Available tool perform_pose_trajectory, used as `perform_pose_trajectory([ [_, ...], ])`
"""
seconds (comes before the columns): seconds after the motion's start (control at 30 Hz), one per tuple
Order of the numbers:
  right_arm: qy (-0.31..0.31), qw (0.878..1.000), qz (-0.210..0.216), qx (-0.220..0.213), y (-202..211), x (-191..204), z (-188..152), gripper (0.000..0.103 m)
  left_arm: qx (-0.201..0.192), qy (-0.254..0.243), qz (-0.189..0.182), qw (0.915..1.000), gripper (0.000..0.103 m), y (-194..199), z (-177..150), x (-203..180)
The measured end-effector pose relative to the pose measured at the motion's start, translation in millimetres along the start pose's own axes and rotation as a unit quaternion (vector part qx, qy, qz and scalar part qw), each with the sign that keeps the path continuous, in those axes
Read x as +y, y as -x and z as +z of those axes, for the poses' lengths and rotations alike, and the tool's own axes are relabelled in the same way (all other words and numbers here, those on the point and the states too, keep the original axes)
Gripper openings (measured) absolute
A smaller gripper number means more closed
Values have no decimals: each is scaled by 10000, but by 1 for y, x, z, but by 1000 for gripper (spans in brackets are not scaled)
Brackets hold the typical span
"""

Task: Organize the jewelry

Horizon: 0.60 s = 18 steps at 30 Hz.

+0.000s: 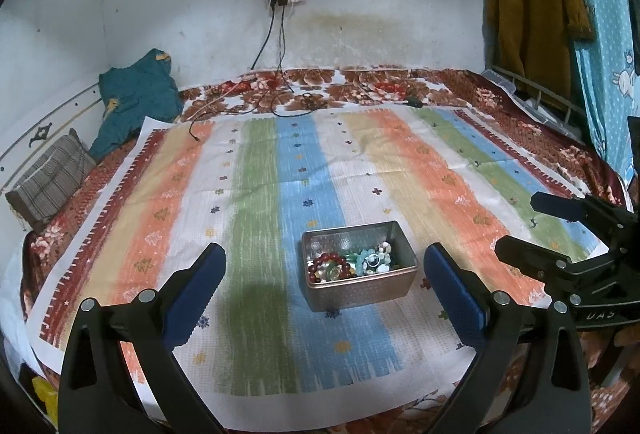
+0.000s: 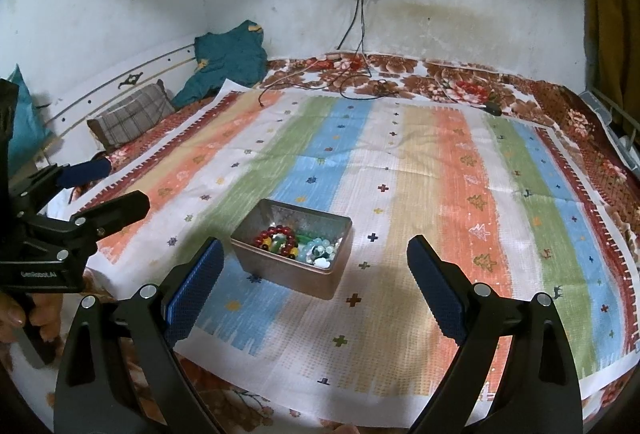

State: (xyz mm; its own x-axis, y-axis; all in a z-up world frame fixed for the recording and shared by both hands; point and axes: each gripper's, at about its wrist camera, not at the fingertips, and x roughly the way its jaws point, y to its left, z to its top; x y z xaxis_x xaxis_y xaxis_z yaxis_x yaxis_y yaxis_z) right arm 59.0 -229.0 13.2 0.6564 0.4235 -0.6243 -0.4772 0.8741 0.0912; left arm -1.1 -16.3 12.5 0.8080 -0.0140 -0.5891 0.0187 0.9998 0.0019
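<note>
An open metal tin (image 1: 360, 293) (image 2: 256, 258) stands on the striped cloth (image 1: 256, 194) (image 2: 440, 194). Inside lie a red bead bracelet (image 1: 328, 263) (image 2: 276, 236), pale blue-green beads (image 1: 362, 258) (image 2: 320, 248) and other small pieces. My left gripper (image 1: 324, 290) is open and empty, hovering just short of the tin; it also shows at the left of the right wrist view (image 2: 110, 188). My right gripper (image 2: 316, 282) is open and empty, near the tin's right front corner; it shows at the right of the left wrist view (image 1: 520, 228).
The cloth lies on a floral bedspread (image 1: 360, 82) (image 2: 440, 74). Black cables (image 1: 280, 102) (image 2: 360, 82) run from a wall socket onto the bed's far side. A teal garment (image 1: 136, 94) (image 2: 228, 58) and a striped pillow (image 1: 52, 178) (image 2: 132, 114) lie far left. Clothes (image 1: 532, 14) hang at the right.
</note>
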Motion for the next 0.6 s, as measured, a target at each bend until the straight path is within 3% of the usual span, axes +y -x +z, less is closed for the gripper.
perform_pose_trajectory([
  [0.6, 3, 10000, -49, -11, -1, -1, 3, 97, 14, -2, 38, 10000, 97, -2, -2, 1],
])
